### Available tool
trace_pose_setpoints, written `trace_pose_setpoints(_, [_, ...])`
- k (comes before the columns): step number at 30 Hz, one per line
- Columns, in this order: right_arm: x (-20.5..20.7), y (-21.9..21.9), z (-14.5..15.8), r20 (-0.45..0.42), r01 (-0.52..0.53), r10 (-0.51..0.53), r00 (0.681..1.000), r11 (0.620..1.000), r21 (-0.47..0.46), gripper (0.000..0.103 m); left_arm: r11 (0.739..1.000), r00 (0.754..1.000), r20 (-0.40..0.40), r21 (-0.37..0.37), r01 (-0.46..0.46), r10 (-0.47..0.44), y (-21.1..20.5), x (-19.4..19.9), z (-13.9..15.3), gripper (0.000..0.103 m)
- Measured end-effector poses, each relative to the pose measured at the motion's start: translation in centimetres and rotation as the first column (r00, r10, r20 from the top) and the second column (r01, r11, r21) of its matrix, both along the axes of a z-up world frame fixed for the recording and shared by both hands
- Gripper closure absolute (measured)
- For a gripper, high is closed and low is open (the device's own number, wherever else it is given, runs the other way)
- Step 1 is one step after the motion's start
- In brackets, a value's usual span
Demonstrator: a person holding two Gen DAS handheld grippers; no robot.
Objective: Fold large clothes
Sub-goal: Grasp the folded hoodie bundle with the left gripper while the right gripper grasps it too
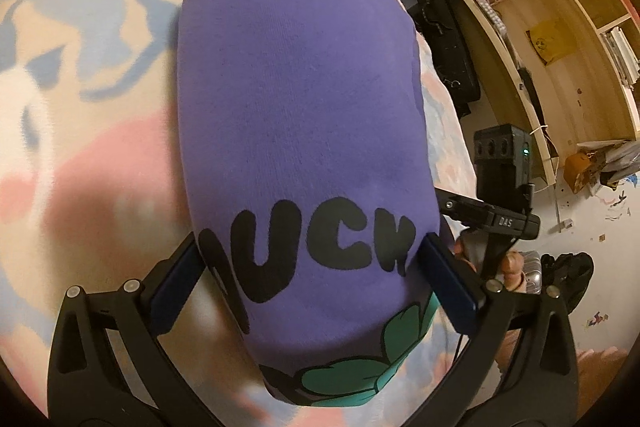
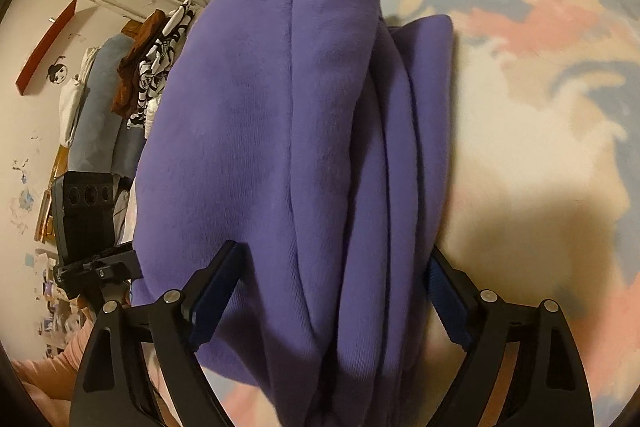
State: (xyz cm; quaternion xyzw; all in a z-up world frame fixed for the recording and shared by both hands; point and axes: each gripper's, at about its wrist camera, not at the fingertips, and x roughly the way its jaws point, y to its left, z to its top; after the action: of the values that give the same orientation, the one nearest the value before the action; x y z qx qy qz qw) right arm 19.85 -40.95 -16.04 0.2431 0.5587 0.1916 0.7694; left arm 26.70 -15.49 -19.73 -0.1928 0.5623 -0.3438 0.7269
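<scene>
Our left tool [image 1: 312, 263] stands wide, its pads flanking the printed end of the folded purple sweatshirt [image 1: 296, 99] lying on the patterned bed [image 1: 80, 67]; whether they press it we cannot tell. Our right tool [image 2: 336, 291] likewise straddles the stacked folds, grip unclear

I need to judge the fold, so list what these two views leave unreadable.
- Left wrist view: the black lettering on the purple sweatshirt curls round the bundle's sides; only the middle letters read.
- Left wrist view: the green print is cut off by the bottom edge.
- Right wrist view: the bundle's near end is blurred, so whether either hand-held gripper grips stays unclear.
</scene>
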Motion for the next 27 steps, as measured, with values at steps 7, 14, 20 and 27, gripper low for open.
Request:
trace_pose_setpoints(7, [1.3,1.1,-0.7,0.07,-0.017,0.016,0.997,1.0,0.006,0.018,0.999,1.0,-0.001,-0.032,-0.024,0.024,-0.8,0.6,-0.3,0.0])
trace_pose_setpoints(14, [-0.2,3.5,2.8,0.22,-0.052,0.093,0.971,0.981,-0.186,0.056,0.999,0.995,0.086,-0.009,-0.048,0.049,-1.4,-0.6,1.4,0.005])
trace_pose_setpoints(20, [-0.2,5.6,4.1,0.263,-0.019,0.089,0.961,0.967,-0.256,0.06,0.998,0.987,0.148,-0.015,-0.059,0.061,-1.1,-1.1,3.4,0.01])
trace_pose_setpoints(27, [-1.7,7.7,6.1,0.293,-0.013,0.099,0.951,0.959,-0.283,0.061,0.998,0.976,0.207,-0.021,-0.057,0.06,1.2,-2.4,5.3,0.011])
